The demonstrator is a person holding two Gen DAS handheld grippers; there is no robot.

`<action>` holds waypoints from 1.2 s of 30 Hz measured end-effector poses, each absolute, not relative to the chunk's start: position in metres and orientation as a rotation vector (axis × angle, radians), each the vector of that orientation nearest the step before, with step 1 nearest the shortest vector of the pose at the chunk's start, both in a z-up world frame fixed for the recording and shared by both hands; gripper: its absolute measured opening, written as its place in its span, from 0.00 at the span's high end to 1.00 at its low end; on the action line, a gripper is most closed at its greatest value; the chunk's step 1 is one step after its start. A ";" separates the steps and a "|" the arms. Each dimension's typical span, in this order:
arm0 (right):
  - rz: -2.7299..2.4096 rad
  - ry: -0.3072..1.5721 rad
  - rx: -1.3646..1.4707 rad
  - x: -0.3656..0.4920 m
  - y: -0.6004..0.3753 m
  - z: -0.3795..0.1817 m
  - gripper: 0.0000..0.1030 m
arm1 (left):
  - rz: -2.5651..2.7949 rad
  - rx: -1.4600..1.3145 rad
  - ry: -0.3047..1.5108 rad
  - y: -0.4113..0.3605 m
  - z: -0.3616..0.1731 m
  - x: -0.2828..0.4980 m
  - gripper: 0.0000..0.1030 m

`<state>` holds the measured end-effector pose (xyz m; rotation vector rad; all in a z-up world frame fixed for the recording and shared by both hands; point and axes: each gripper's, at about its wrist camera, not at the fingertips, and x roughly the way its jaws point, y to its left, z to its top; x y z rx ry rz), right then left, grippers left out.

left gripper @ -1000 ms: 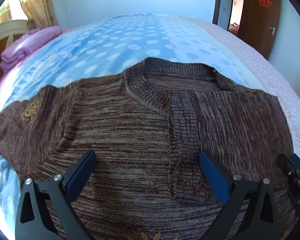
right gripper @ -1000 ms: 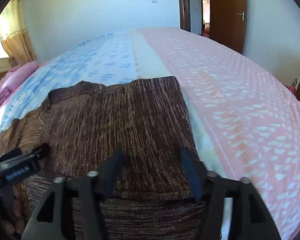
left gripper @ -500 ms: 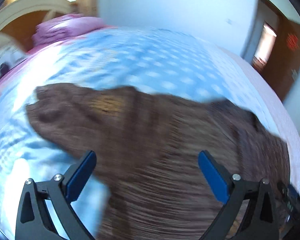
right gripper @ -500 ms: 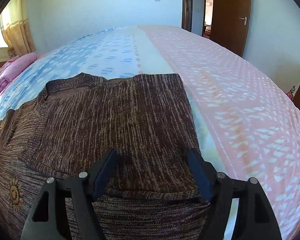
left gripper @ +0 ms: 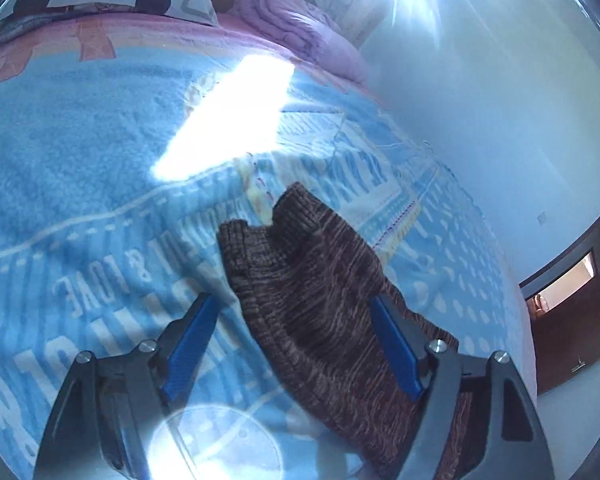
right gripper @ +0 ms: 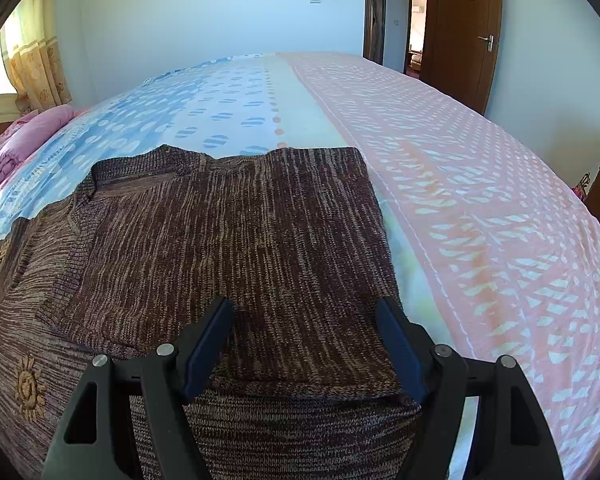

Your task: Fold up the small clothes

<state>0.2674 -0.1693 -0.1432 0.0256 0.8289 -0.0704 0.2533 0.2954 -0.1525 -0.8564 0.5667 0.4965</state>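
Sweater [right gripper: 228, 248] flat, neckline [right gripper: 148, 168] facing away

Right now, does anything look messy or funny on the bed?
One thing: the brown sweater has its right side folded neatly over, but its left sleeve still sticks out across the blue blanket, its cuff crumpled. The left gripper hangs open over it.

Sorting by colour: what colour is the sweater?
Brown, marled with tan, the sweater shows best in the right wrist view.
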 end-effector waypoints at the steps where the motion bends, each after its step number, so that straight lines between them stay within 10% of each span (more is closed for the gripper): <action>1: -0.071 0.829 0.025 0.268 -0.169 -0.143 0.27 | 0.470 -0.870 0.552 0.296 -0.152 0.256 0.28; 11: -0.069 0.828 0.027 0.267 -0.170 -0.144 0.26 | 0.371 -1.039 0.483 0.322 -0.177 0.252 0.88; 25: -0.070 0.825 0.027 0.268 -0.170 -0.143 0.26 | 0.379 -0.773 0.445 0.286 -0.117 0.255 0.89; 36: -0.070 0.824 0.028 0.270 -0.168 -0.143 0.26 | 0.008 -0.169 0.538 0.064 -0.078 0.293 0.80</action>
